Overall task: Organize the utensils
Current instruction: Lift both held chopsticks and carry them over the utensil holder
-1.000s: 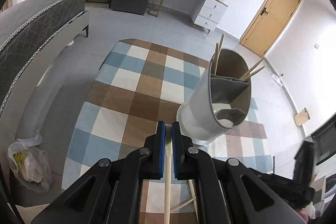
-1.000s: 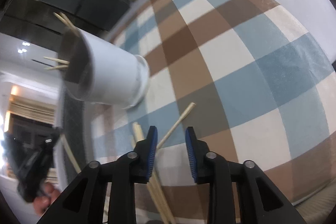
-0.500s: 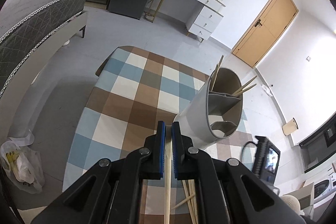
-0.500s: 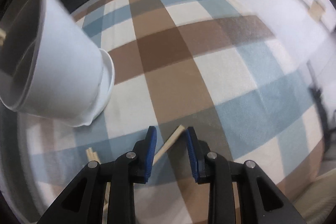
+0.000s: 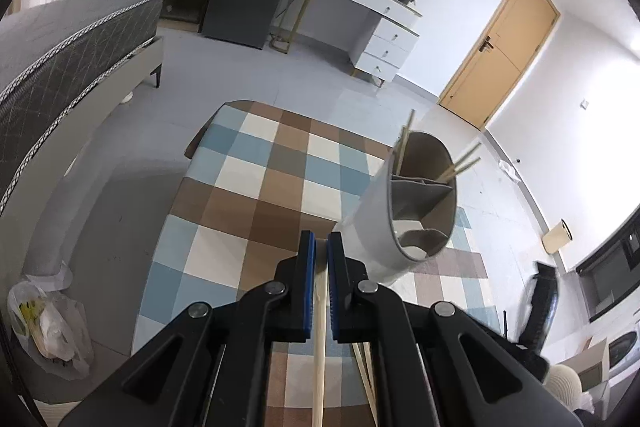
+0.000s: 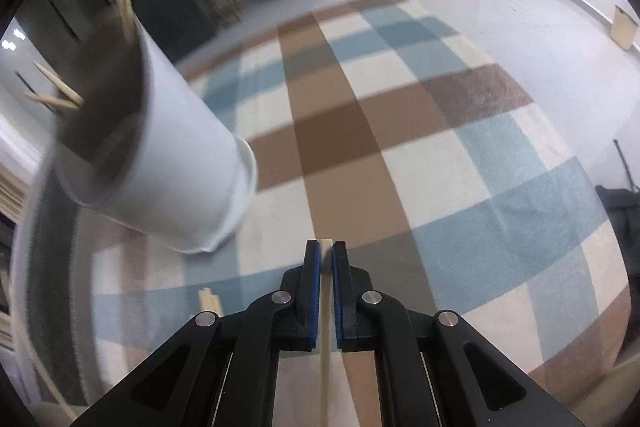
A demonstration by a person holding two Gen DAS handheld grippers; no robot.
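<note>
A white utensil holder (image 5: 376, 223) with inner compartments stands on the checked tablecloth (image 5: 224, 251), several wooden chopsticks (image 5: 464, 161) sticking out of its far section. My left gripper (image 5: 321, 243) is shut on a chopstick (image 5: 319, 327) that runs back between its blue pads, just left of the holder's base. In the right wrist view the holder (image 6: 180, 167) is blurred at the left. My right gripper (image 6: 326, 247) is closing its jaws on another chopstick (image 6: 326, 307), pads pressing on it and its tip level with the fingertips. Loose chopsticks (image 6: 210, 301) lie beside it.
More loose chopsticks (image 5: 362, 359) lie on the cloth under my left gripper. A grey bed (image 5: 60, 47) runs along the left, with a plastic bag (image 5: 48, 323) on the floor near it. A white dresser (image 5: 372, 23) and a wooden door (image 5: 504, 47) are far behind.
The right gripper swung round over the cloth and shut its jaws on a chopstick that lay between them. The left gripper stays shut on its chopstick, its view tilting slightly.
</note>
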